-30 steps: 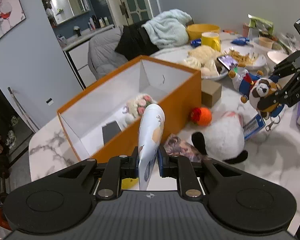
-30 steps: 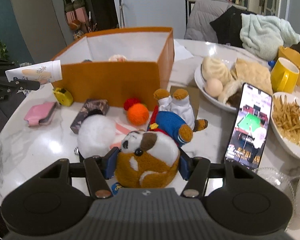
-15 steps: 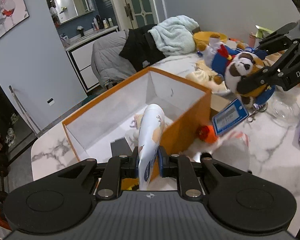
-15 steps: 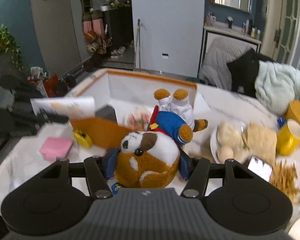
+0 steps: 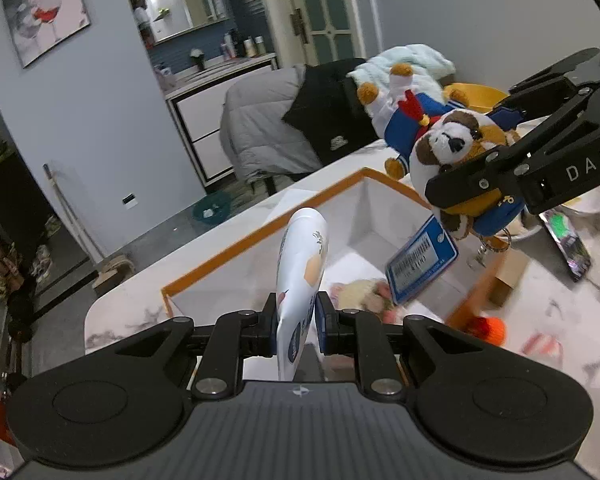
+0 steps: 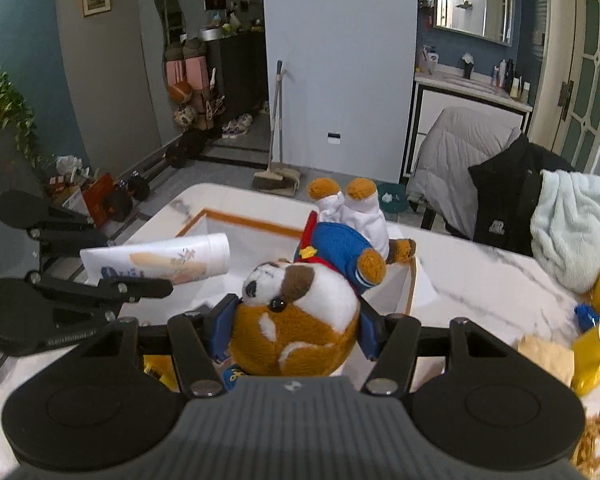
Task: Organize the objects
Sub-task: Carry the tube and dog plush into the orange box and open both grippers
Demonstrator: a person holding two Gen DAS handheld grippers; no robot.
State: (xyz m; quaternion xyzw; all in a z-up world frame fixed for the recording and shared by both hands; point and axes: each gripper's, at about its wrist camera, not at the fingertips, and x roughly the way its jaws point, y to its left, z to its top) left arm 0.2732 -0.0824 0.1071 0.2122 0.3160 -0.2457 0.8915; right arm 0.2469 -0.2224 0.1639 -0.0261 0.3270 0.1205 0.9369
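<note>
Below plush dog point(image 5: 456, 148), box point(image 5: 384, 184) contents blurred, tube point(image 5: 302, 268) base hidden

tube point(image 5: 302, 264): white, with a peach patch, small grey sprigs and blue lettering near the clamped end
plush dog point(image 6: 300, 312): brown and white head, black nose and eyes; blue jacket, red scarf, white trousers, brown paws
hang tag point(image 5: 422, 260): blue border, white panel with a black barcode
box point(image 5: 260, 236): orange rim and outside, white inside
bench point(image 6: 480, 280): white marble with grey veins
knitted ball point(image 5: 488, 328): orange and red
mug point(image 6: 596, 352): yellow, white inside
fingers point(image 5: 496, 176): black, blue pads
</note>
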